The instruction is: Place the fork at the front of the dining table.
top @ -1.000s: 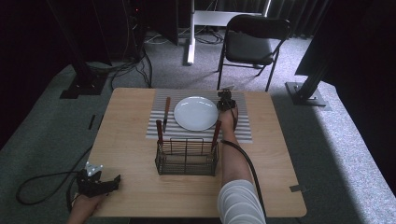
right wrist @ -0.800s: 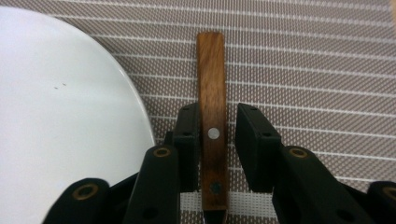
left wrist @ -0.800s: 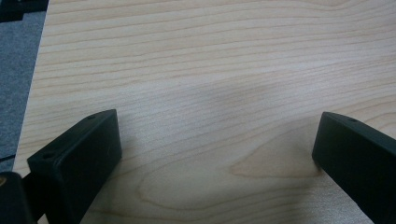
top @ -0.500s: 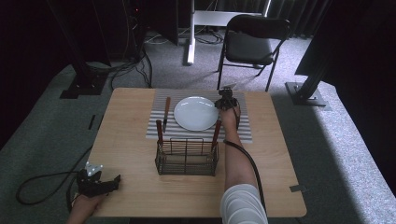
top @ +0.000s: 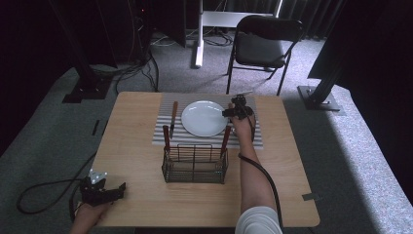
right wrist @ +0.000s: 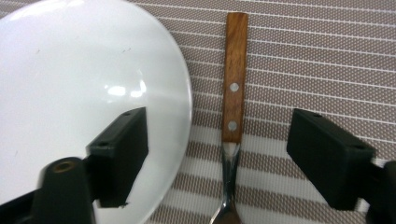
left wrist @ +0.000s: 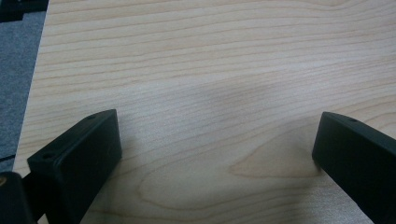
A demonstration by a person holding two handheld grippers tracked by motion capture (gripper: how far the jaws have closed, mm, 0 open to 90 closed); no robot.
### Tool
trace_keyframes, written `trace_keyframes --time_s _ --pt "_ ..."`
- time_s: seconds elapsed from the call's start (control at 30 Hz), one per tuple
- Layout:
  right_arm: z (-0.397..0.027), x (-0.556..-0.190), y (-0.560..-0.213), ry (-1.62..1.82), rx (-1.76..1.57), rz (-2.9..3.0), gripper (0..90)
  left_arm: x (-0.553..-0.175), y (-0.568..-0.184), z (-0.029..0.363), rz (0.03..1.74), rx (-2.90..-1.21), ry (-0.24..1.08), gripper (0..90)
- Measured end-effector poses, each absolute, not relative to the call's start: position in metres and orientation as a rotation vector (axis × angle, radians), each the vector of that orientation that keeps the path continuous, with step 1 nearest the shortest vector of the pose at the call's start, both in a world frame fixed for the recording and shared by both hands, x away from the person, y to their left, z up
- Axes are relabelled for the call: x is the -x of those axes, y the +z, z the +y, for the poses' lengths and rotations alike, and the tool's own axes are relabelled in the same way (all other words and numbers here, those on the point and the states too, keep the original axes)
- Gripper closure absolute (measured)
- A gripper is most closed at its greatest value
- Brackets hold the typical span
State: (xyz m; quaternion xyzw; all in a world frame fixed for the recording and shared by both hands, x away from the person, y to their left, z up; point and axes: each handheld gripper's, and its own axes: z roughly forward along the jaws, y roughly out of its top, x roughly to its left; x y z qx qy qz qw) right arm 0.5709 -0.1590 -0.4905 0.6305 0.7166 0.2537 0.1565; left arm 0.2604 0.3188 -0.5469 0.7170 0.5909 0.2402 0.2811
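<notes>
Lengthwise beside the plate [right wrist: 70,93] — wooden-handled utensil [right wrist: 233,79], handle away from fingers.

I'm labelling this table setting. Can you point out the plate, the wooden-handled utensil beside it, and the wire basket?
plate [right wrist: 88,84], right gripper view, on its bare white middle.
wooden-handled utensil [right wrist: 233,70], right gripper view, on the wooden handle above the rivets.
wire basket [top: 195,165], high view, on its near wire wall.

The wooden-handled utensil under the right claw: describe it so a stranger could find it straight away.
Start at the striped placemat on the far half of the wooden table, then find the white plate on it. Just right of the plate's rim lies the utensil, flat on the mat between the jaws of the open right claw. Unlike the wooden-handled pieces standing in the wire basket, it lies flat, two metal rivets in its handle.
</notes>
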Motion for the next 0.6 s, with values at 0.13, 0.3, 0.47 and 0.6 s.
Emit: trace_keyframes --time_s 0.13,0.3,0.47,0.6 --pt "-0.169 -0.553 -0.482 0.808 -1.784 2.011 19.0 -0.260 -0.547 0.319 1.583 -1.922 0.644 1.1" --pt "-0.174 -0.537 -0.475 0.855 -1.763 2.022 19.5 -0.260 -0.547 0.319 1.583 -1.922 0.644 1.1" --pt "-0.177 -0.521 -0.472 0.841 -1.740 2.016 16.2 -0.260 -0.547 0.319 1.583 -1.922 0.644 1.1" --pt "-0.183 -0.508 -0.475 0.858 -1.755 2.003 15.6 -0.260 -0.547 0.319 1.585 -1.920 0.645 1.1"
